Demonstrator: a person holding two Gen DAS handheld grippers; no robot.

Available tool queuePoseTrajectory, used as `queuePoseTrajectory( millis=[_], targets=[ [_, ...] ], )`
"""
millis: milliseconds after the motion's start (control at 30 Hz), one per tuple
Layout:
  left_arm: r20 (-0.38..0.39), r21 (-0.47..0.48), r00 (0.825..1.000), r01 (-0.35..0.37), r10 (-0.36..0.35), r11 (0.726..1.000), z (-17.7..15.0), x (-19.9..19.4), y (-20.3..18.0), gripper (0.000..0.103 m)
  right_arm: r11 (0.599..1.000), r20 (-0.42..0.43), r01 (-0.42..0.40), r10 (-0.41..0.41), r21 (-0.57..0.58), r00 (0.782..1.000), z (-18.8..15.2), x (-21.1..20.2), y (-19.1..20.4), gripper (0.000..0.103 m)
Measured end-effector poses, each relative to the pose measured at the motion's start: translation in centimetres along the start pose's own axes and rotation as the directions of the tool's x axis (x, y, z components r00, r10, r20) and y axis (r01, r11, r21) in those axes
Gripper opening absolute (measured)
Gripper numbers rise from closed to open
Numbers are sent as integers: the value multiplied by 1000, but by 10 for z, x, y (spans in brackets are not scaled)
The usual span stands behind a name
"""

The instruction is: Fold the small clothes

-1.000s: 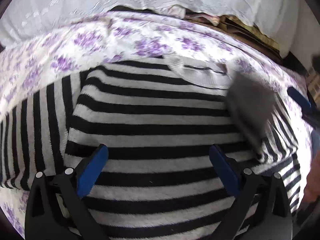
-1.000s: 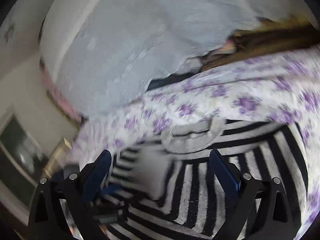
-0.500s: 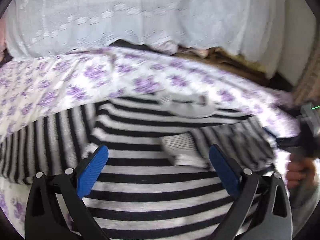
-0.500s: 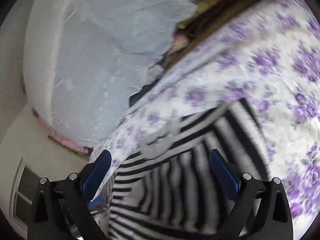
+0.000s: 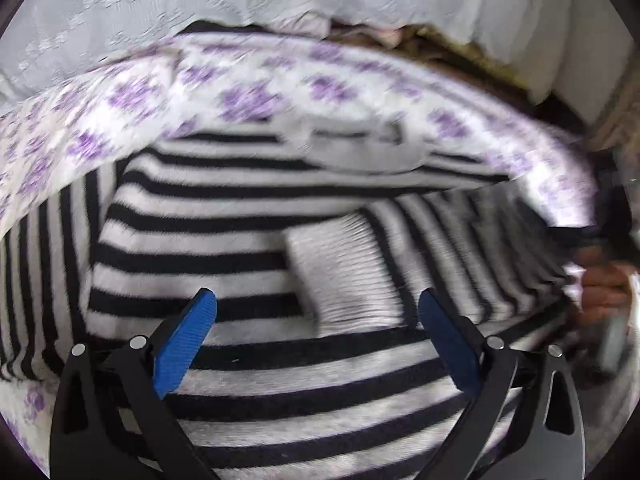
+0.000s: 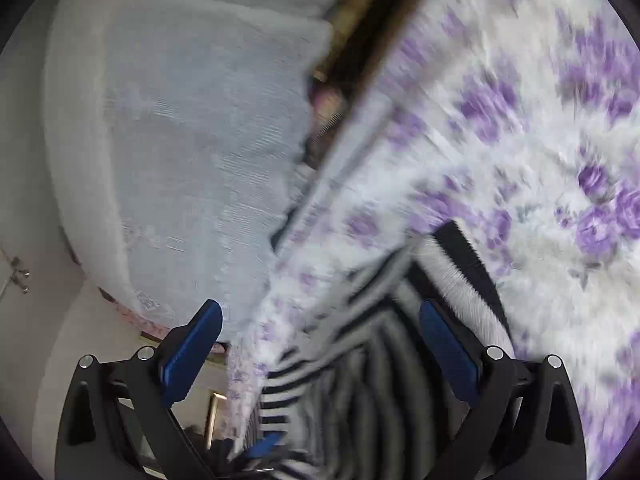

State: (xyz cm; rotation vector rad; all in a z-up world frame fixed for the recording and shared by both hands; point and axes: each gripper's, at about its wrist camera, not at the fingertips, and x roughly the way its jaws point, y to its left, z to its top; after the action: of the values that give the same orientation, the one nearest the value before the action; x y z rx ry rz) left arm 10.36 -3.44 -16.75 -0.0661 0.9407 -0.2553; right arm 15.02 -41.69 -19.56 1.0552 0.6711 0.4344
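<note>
The striped sweater (image 5: 224,216) lies flat on the floral bed (image 5: 248,80), collar far. Left tongs (image 5: 316,344) hover released over it; right tongs (image 6: 320,344), closing on nothing, sit nearer the folded-in right sleeve (image 5: 472,248).

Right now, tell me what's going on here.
A person is folding a black-and-white striped knit sweater spread on a purple-flowered bedspread. One sleeve, with its grey ribbed cuff, lies folded across the body. The left hand-held gripper hangs open above it. The right hand-held gripper is closing at the sweater's edge, pads not pressing.
</note>
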Motion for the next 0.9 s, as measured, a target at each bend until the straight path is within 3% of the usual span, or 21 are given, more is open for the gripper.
queuePoseTrajectory(
  millis=[133, 233, 300, 367, 467, 500, 567, 600, 667, 767, 800, 900],
  targets=[
    [-99, 67, 990, -99, 105, 993, -10, 32, -7, 99, 1000, 7, 8, -8, 16, 1000, -4, -13, 14, 92],
    [-53, 68, 995, -85, 88, 994, -9, 16, -12, 98, 999, -59, -50, 49, -12, 997, -18, -20, 37, 92],
    [-10, 48, 999, -36, 37, 998, -9, 2, -11, 98, 997, -83, -51, 46, -54, 995, -34, -25, 53, 97],
    [-16, 41, 999, -27, 28, 999, -8, 1, -9, 98, 996, -110, -45, 36, -76, 993, -53, -26, 56, 99],
    [-148, 43, 986, -68, 74, 997, -14, 32, -1, 99, 988, -97, 32, -47, -154, 994, -75, -22, 43, 95],
    [-118, 58, 989, -81, 87, 995, -16, 28, -3, 99, 975, -83, 68, -87, -209, 993, -80, -24, 48, 88],
    [-114, 46, 989, -92, 97, 995, -17, 11, -4, 98, 948, -64, 172, -196, -269, 979, -88, -25, 61, 93],
    [-106, 35, 991, -77, 80, 996, -19, 3, -2, 98, 949, -36, 168, -184, -268, 982, -91, -32, 67, 96],
    [-67, -13, 996, -61, 60, 998, -25, -22, 15, 98, 964, -37, 60, -72, -259, 997, -92, -41, 74, 96],
    [-15, -129, 998, -68, 67, 989, -41, -60, 57, 98, 968, -28, -10, 3, -252, 1000, -94, -51, 87, 98],
    [-2, -184, 998, -63, 64, 981, -48, -71, 75, 98, 968, -30, -21, 14, -251, 999, -95, -50, 89, 99],
    [40, -389, 998, -32, 51, 921, -80, -102, 139, 98, 973, -60, -21, 8, -229, 998, -102, -42, 91, 99]
  ],
)
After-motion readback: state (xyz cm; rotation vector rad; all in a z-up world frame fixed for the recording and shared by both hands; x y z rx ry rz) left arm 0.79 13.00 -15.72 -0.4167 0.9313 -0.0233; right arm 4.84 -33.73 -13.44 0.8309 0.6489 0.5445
